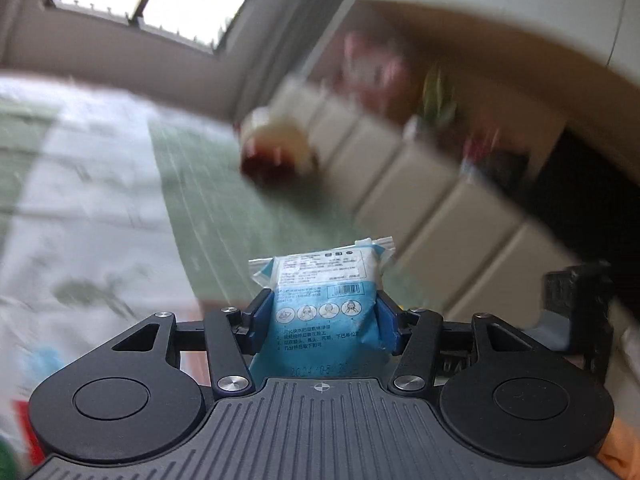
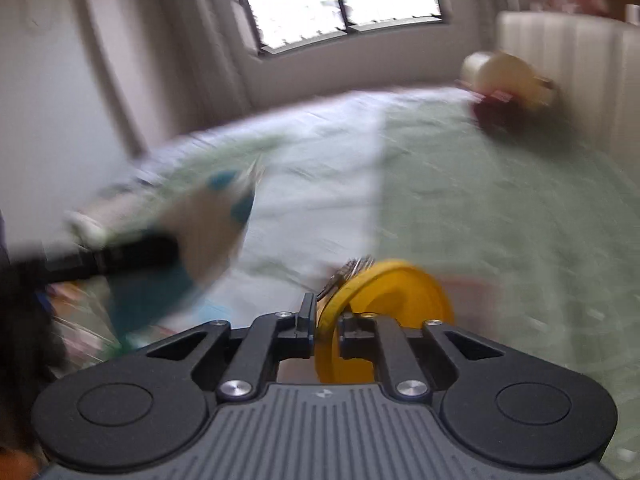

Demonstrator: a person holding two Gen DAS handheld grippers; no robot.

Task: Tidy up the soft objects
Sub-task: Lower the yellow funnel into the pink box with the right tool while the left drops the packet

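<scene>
One blue and white packet [image 1: 326, 300] is clamped upright between the blue pads of the left claw [image 1: 325, 322]. A barcode, four small face-mask pictograms, lines of Chinese print and a faint stamped date beginning 2024 can be made out on it. One yellow disc [image 2: 384, 312] is pinched on edge in the nearly closed right claw [image 2: 326, 330]; no writing is seen on it. Both are held above a green and white bed cover [image 2: 460, 200]. One blurred cream and red object [image 1: 276, 148] lies by the padded headboard [image 1: 420, 184].
</scene>
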